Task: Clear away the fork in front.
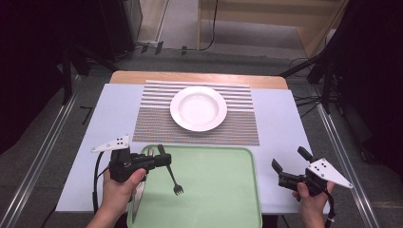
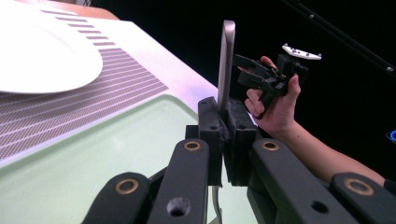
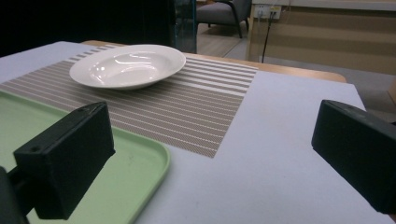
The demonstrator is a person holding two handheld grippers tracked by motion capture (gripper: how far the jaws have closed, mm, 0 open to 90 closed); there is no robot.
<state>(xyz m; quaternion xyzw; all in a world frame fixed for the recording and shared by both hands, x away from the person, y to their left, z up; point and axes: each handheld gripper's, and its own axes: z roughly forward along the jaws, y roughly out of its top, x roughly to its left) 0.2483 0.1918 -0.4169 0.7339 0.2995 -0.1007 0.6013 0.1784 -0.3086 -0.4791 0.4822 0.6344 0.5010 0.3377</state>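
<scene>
My left gripper (image 1: 164,159) is shut on a metal fork (image 1: 172,177) and holds it over the left part of a green tray (image 1: 223,190). The fork hangs with its tines low toward me. In the left gripper view the fork's handle (image 2: 227,60) sticks up from between the closed jaws of this gripper (image 2: 224,112). A white plate (image 1: 198,108) rests on a striped placemat (image 1: 157,126) beyond the tray. My right gripper (image 1: 290,159) stands open and empty over the table, right of the tray; it appears from the side in the left gripper view (image 2: 252,72) and from behind its own jaws (image 3: 215,135).
A silvery knife (image 1: 136,199) lies on the tray's left edge under my left hand. The light blue table cover (image 1: 280,118) lies bare to the right of the placemat. Black stands and cables sit on the floor beside the table.
</scene>
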